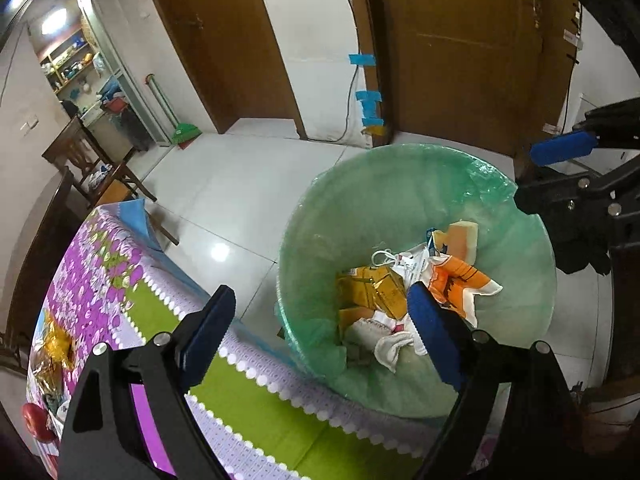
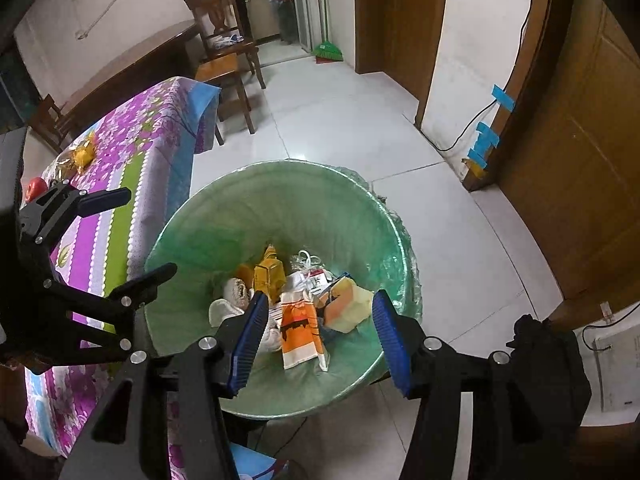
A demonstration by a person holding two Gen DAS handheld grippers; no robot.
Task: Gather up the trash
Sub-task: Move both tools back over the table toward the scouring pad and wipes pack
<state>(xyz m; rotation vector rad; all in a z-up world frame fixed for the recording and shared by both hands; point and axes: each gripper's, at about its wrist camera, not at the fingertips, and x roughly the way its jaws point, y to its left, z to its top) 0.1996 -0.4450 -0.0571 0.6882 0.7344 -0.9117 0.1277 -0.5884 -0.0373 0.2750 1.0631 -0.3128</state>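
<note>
A bin with a green liner (image 1: pixel 360 208) (image 2: pixel 280 208) stands on the floor beside the table. In it lie yellow boxes (image 1: pixel 376 292) (image 2: pixel 270 276), an orange packet (image 1: pixel 460 280) (image 2: pixel 300 328), a yellow sponge (image 1: pixel 464 236) (image 2: pixel 346 304) and white tissue (image 1: pixel 392 344) (image 2: pixel 224 308). My left gripper (image 1: pixel 320 320) (image 2: pixel 151 231) hovers over the bin's table-side rim, open wide and holding nothing. Over the bin's near side my right gripper (image 2: pixel 320 340) (image 1: pixel 532 178) is open too, its pads bare, with the trash lying below them.
The table has a purple floral cloth (image 1: pixel 100 272) (image 2: pixel 152 128), with a gold wrapper (image 1: pixel 56 344) (image 2: pixel 82 154) and a red apple (image 1: pixel 34 420) (image 2: pixel 34 188) on it. Wooden chairs (image 2: pixel 228 60) stand beyond it. Brown doors (image 1: pixel 460 60) and a taped cable (image 2: pixel 486 140) line the wall.
</note>
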